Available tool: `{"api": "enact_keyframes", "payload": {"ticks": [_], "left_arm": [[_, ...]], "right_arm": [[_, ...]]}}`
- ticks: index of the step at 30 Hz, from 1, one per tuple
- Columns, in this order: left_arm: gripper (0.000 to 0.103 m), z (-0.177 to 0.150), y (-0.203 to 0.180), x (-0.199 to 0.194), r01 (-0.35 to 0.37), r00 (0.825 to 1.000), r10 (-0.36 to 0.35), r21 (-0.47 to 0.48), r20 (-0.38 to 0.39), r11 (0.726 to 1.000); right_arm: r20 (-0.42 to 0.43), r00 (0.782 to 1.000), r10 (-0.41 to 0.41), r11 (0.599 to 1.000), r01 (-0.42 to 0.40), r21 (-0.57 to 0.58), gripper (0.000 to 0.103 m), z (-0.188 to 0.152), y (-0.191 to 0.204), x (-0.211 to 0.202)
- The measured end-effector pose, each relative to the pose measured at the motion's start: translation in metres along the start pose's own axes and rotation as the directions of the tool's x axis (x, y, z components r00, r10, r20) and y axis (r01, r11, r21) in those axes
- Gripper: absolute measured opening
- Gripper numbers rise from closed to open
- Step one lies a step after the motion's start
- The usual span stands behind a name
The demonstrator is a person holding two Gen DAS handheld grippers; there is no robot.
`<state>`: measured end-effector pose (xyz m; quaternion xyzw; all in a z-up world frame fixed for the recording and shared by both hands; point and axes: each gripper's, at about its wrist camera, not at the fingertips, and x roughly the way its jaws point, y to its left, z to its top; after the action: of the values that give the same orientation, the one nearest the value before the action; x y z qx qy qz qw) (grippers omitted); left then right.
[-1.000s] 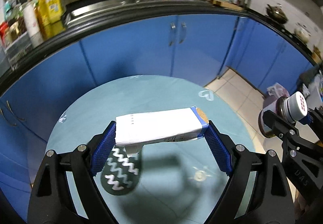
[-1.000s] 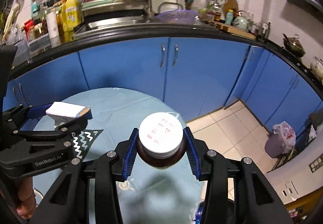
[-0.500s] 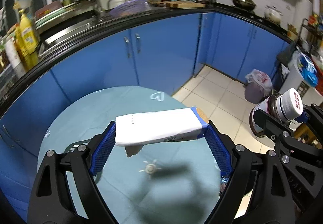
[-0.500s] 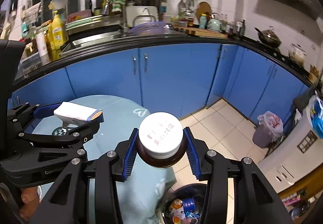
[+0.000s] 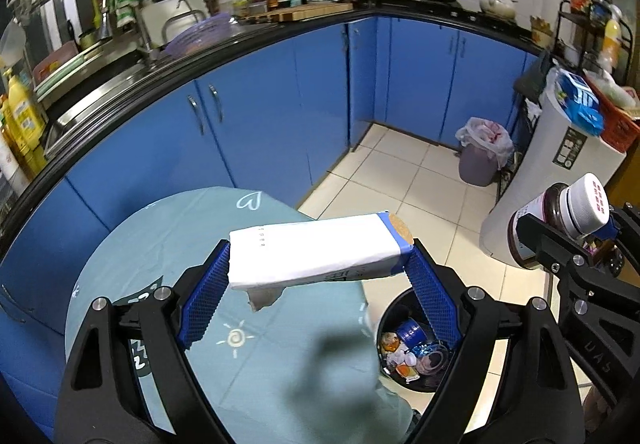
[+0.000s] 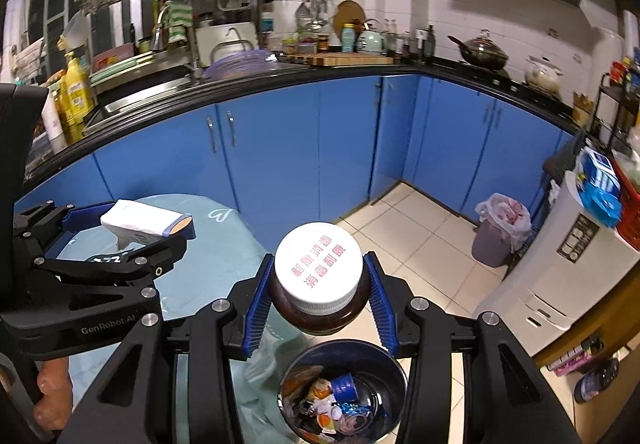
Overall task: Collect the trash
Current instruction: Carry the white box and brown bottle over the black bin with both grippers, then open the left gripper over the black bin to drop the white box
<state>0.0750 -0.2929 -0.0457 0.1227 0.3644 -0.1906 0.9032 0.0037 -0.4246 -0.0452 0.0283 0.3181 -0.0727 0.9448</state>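
White packet (image 5: 316, 250) between left tongs (image 5: 318, 280)

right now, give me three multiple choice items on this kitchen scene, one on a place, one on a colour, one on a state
1. Where is the black trash bin?
A. on the counter
B. on the floor beside the round table
C. inside a cupboard

2. What colour is the lid of the brown jar?
A. white
B. green
C. black

3. What is the left gripper doing?
A. hanging open and empty
B. shut on the white wrapped packet
C. shut on a spoon

Answers:
1 B, the bin stands on the tiles at the table's edge.
2 A, the lid is white with red print, held by the right gripper.
3 B, both blue jaws press the packet's ends.
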Motion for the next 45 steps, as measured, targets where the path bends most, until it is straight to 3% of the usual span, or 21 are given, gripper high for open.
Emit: {"api": "enact_keyframes", "payload": {"ticks": [27, 45], "left_arm": [[0.085, 0.003, -0.078, 0.006, 0.041, 0.999, -0.039, 0.112, -0.019, 0.993], [0.087, 0.006, -0.105, 0.026, 0.100, 0.990, -0.086, 0.133, -0.109, 0.986]], "right_arm": [[-0.016, 0.997, -0.073, 0.990, 0.074, 0.123, 0.043, -0.034, -0.080, -0.017], [-0.032, 0.995, -0.098, 0.979, 0.103, 0.177, 0.043, -0.041, -0.113, -0.015]]}}
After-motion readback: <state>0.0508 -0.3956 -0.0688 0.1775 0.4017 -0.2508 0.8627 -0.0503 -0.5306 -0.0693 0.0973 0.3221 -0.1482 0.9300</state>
